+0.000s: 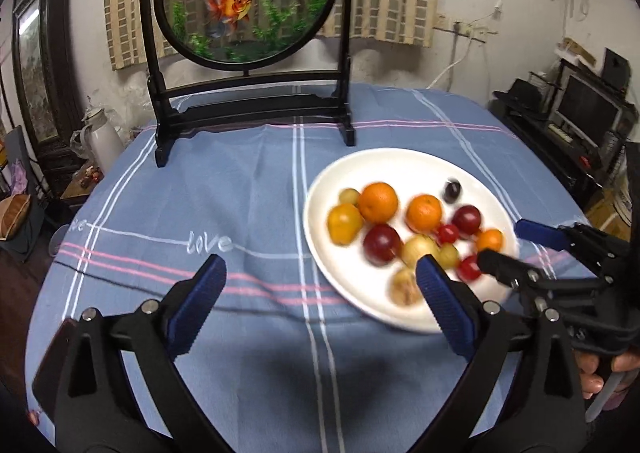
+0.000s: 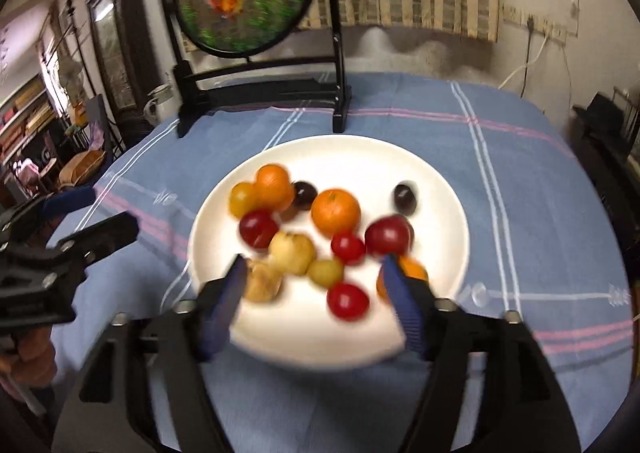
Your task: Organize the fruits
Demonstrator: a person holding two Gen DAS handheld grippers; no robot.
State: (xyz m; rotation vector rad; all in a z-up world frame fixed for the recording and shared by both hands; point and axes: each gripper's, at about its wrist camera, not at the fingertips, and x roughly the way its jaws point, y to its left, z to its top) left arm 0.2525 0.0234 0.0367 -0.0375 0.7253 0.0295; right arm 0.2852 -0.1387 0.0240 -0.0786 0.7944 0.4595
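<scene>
Hovering wide open: left hand-held gripper [image 1: 320, 285] over the table [image 1: 248, 181], right hand-held gripper [image 2: 314, 285] over the white plate [image 2: 432, 189] heaped with fruits [image 2: 335, 211]; blurry, apparently empty.

The plate [image 2: 440, 189] looks like glossy white ceramic on a matt woven cloth [image 2: 520, 157] over the counter. The blurred fruits [image 2: 335, 212] seem smooth-skinned; the tongs' pads [image 1: 444, 301] are ribbed blue rubber.
</scene>
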